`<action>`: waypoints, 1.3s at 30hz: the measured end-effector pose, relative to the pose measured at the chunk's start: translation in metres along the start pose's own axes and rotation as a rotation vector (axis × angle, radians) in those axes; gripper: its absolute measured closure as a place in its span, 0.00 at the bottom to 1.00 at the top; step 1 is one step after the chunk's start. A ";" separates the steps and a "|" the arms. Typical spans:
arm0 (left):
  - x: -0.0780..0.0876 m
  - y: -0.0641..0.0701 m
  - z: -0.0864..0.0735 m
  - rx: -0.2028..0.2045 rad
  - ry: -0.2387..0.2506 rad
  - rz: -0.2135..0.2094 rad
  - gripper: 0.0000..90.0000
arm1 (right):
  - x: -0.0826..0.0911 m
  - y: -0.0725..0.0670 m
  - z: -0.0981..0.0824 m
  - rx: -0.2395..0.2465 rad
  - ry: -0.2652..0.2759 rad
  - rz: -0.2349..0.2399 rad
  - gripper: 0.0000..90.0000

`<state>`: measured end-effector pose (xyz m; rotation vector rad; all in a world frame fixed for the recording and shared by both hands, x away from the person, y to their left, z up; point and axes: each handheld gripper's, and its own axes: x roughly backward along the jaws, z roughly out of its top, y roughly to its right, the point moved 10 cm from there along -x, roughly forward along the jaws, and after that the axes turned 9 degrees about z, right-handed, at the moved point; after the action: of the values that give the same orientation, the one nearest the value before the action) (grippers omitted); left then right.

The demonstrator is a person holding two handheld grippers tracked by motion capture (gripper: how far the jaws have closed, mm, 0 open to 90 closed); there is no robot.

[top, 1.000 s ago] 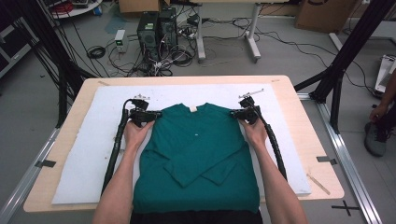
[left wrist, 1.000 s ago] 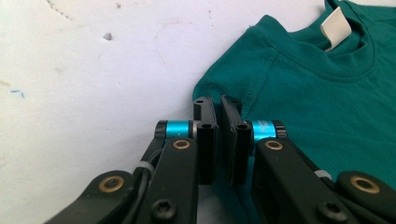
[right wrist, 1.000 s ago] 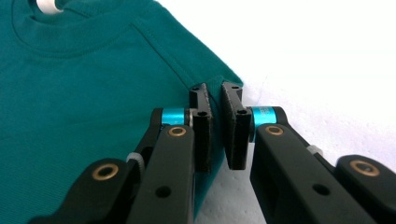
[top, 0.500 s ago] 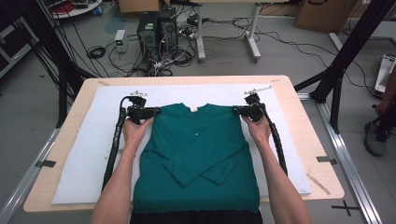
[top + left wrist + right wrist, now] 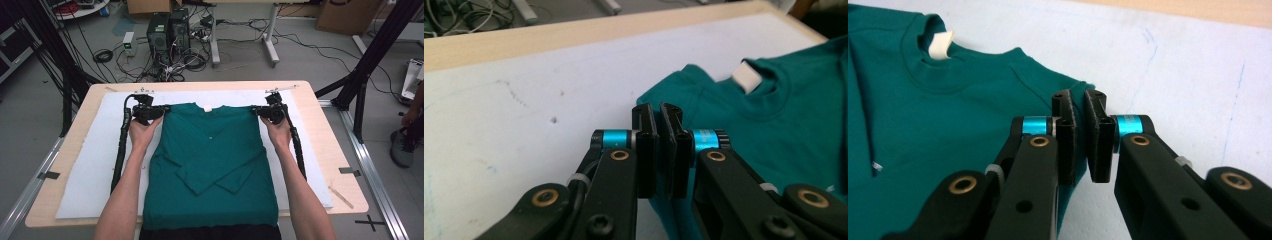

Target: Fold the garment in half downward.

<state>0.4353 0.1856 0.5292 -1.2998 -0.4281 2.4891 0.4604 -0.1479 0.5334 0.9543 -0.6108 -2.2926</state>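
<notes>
Green shirt (image 5: 210,165) lies flat on a white mat (image 5: 90,170) covering the wooden table (image 5: 65,140), sleeves folded across its front. Left gripper (image 5: 159,112) pinches one shoulder, right gripper (image 5: 256,110) the other, jaws pressed together on cloth. Computer towers (image 5: 167,30) and cables (image 5: 200,60) crowd the floor beyond.

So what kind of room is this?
Probably a lab or workshop for recording: computer towers and loose cables lie on the floor, black frame poles stand around the table, and a green shirt lies on it.

A shirt (image 5: 210,165) lies on the mat (image 5: 90,170), atop the table (image 5: 70,125).
</notes>
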 end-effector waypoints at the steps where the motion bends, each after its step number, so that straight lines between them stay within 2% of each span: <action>1: 0.001 0.001 0.004 0.003 0.011 -0.004 0.95 | 0.001 -0.001 0.002 0.000 0.010 0.001 0.95; 6: 0.007 0.004 0.027 -0.012 0.070 -0.003 0.95 | 0.010 -0.003 0.016 0.027 0.042 -0.011 0.95; 9: 0.010 0.005 0.036 -0.006 0.098 -0.012 0.95 | 0.015 -0.002 0.023 0.020 0.057 -0.009 0.95; 14: 0.013 0.008 0.047 -0.020 0.125 -0.009 0.95 | 0.019 0.001 0.031 0.002 0.069 -0.006 0.95; 18: 0.017 0.010 0.056 -0.033 0.183 -0.004 0.95 | 0.024 0.003 0.039 0.000 0.107 -0.010 0.95; 26: 0.024 0.013 0.059 -0.041 0.199 -0.015 0.95 | 0.030 0.001 0.043 0.015 0.126 -0.005 0.95; 31: 0.029 0.018 0.055 -0.083 0.191 -0.020 0.95 | 0.031 -0.003 0.039 0.028 0.110 0.009 0.95; 35: 0.031 0.019 0.047 -0.086 0.171 -0.035 0.95 | 0.032 -0.004 0.031 0.019 0.080 0.029 0.95; 38: 0.037 0.023 0.040 -0.129 0.131 -0.034 0.95 | 0.034 -0.008 0.026 0.047 0.042 0.028 0.95; 39: 0.040 0.025 0.040 -0.147 0.136 -0.032 0.95 | 0.036 -0.011 0.025 0.062 0.044 0.029 0.95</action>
<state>0.3773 0.1742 0.5116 -1.4952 -0.6038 2.3627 0.4175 -0.1588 0.5255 1.0159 -0.6765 -2.2333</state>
